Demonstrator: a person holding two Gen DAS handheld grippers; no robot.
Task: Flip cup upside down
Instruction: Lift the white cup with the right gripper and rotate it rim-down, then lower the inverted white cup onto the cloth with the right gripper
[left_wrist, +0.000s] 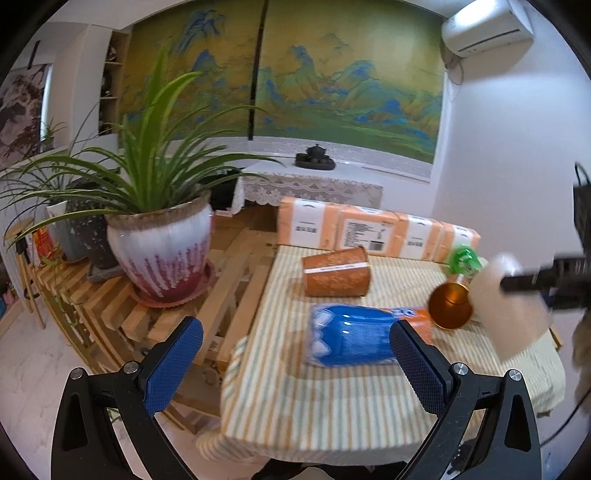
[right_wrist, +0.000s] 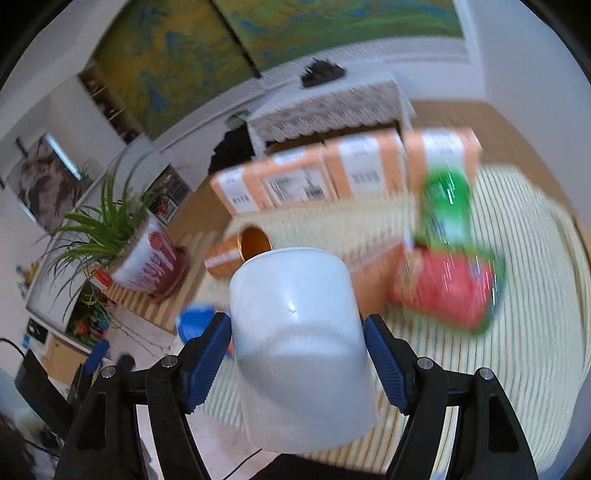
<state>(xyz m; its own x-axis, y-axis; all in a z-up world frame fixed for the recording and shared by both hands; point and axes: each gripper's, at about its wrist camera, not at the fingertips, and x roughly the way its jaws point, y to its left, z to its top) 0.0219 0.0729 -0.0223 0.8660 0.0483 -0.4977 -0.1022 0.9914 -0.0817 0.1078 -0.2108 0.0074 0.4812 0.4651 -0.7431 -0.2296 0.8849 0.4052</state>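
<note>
My right gripper (right_wrist: 297, 328) is shut on a white cup (right_wrist: 295, 332) and holds it tilted in the air above the striped table; the view is blurred by motion. In the left wrist view the white cup (left_wrist: 506, 306) shows at the right, held by the dark right gripper (left_wrist: 517, 282). My left gripper (left_wrist: 295, 343) is open and empty above the table's near left edge, with a blue packet (left_wrist: 351, 339) between its fingers in the view.
An orange cup (left_wrist: 336, 273) lies on its side on the striped tablecloth (left_wrist: 314, 406). A copper cup (left_wrist: 448, 308) lies by a green bottle (left_wrist: 463, 260). Orange-white boxes (left_wrist: 369, 230) line the back edge. A potted plant (left_wrist: 162, 247) stands on a slatted bench at left.
</note>
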